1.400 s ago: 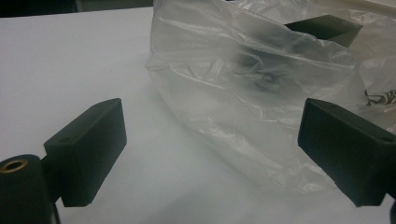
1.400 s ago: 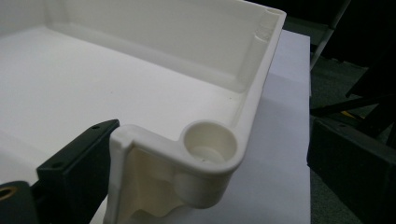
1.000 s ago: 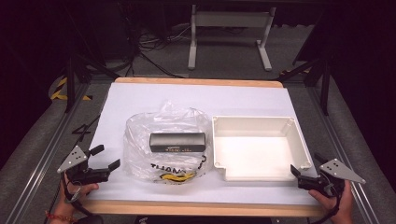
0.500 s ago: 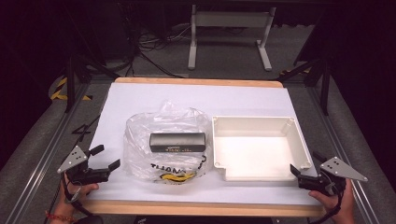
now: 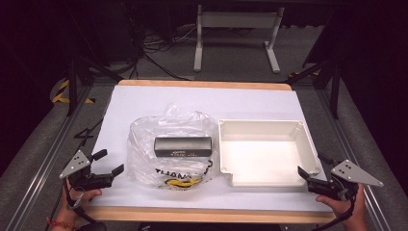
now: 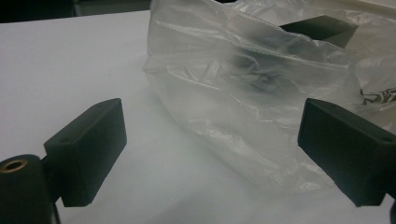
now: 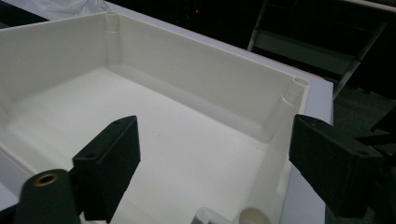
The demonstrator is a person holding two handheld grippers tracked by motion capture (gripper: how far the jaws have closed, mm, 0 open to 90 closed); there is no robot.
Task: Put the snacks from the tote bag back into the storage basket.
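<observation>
Two tongs sit at your near edge of the tabletop (image 5: 144, 103), both spread wide and holding nothing: the left tongs (image 5: 107, 162) just left of the bag (image 5: 171, 147), the right tongs (image 5: 304, 174) at the near right corner of the tray (image 5: 267, 126).

Just past your left tongs the clear bag lies slumped mid-table, close beside the tray, with the dark box (image 5: 183, 146) inside it (black and yellow print shows on the near side). In the left gripper view the film (image 6: 243, 93) bulges between the jaws, the box (image 6: 322, 29) farther back.

My guess at the risk: if you pinch only loose film, the bag will likely drag along the smooth tabletop or stretch instead of opening, and the box could slide out unchecked. Your right tongs could also nudge the light tray (image 7: 196, 65) if swung across low.

The box lies flat, long axis left to right across the tabletop, one end toward the tray.
</observation>
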